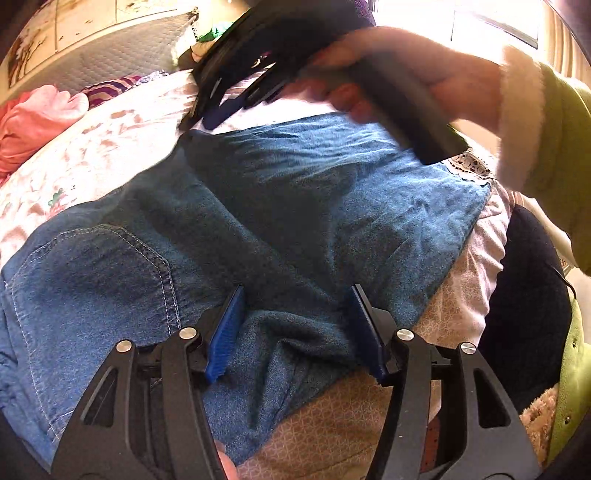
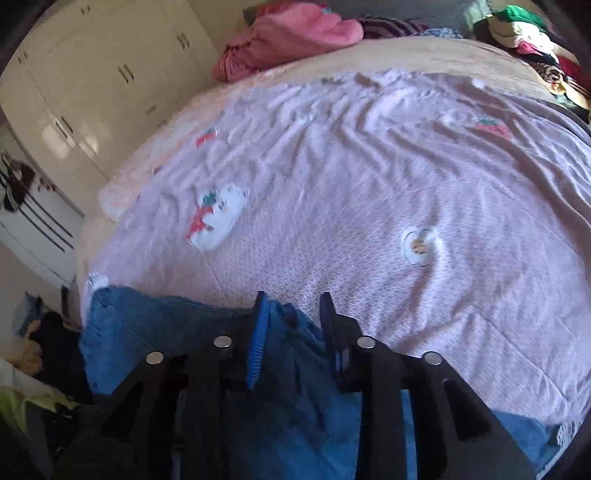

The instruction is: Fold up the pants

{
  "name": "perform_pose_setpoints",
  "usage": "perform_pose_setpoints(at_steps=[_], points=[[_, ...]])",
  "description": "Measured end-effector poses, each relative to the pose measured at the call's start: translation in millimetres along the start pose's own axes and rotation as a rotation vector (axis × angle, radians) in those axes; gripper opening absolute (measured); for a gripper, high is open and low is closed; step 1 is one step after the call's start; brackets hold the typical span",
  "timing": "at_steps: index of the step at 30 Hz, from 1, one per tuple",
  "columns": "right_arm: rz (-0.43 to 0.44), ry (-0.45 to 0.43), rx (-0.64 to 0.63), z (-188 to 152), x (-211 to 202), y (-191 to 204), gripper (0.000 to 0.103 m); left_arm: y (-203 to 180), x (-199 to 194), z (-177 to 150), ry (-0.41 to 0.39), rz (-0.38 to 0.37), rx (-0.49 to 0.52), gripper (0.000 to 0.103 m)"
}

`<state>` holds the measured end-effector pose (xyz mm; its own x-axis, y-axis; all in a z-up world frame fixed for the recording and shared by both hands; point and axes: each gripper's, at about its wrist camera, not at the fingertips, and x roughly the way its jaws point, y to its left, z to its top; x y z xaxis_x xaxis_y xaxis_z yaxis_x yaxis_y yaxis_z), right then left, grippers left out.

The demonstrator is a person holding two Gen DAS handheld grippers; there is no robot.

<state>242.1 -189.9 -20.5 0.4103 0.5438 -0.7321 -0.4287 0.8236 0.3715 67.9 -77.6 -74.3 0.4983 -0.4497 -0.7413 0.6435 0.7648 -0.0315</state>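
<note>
**Jeans on bed, both grippers over denim**

Bedspread (image 2: 369, 177), pink, printed, fills the right wrist view. Blue jeans (image 1: 295, 206) lie folded on it, back pocket at 9 o'clock. Left gripper (image 1: 295, 328): jaws wide, a raised denim ridge between them, unpinched. Right gripper (image 2: 291, 332): jaws narrower, straddling the jeans' edge at 6 o'clock; grip unclear.

A bed (image 2: 424, 177) carries everything, spread with a wrinkled pale pink sheet (image 2: 369, 147) printed with small cartoon patches. Blue denim pants (image 1: 288, 206) lie directly on the sheet at its near edge, one back pocket facing up. At the far end rest a rumpled pink garment (image 2: 288, 40), a purple striped cloth (image 2: 391, 26) and a mixed clothes pile (image 2: 528, 40).
</note>
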Motion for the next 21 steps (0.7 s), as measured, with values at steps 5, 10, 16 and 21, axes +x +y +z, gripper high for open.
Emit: perform_pose_setpoints(at_steps=[5, 10, 16, 21], points=[[-0.06, -0.188, 0.107, -29, -115, -39, 0.051, 5, -37, 18, -0.059, -0.061, -0.034, 0.066], [-0.19, -0.181, 0.218, -73, -167, -102, 0.054, 28, -47, 65, -0.11, 0.003, -0.072, 0.071], [-0.193, -0.136, 0.371, -110, -161, -159, 0.054, 71, 4, 116, -0.013, 0.065, -0.174, 0.071], [-0.152, -0.099, 0.395, -108, -132, -174, 0.053, 104, 62, 118, 0.134, 0.119, -0.263, 0.057]])
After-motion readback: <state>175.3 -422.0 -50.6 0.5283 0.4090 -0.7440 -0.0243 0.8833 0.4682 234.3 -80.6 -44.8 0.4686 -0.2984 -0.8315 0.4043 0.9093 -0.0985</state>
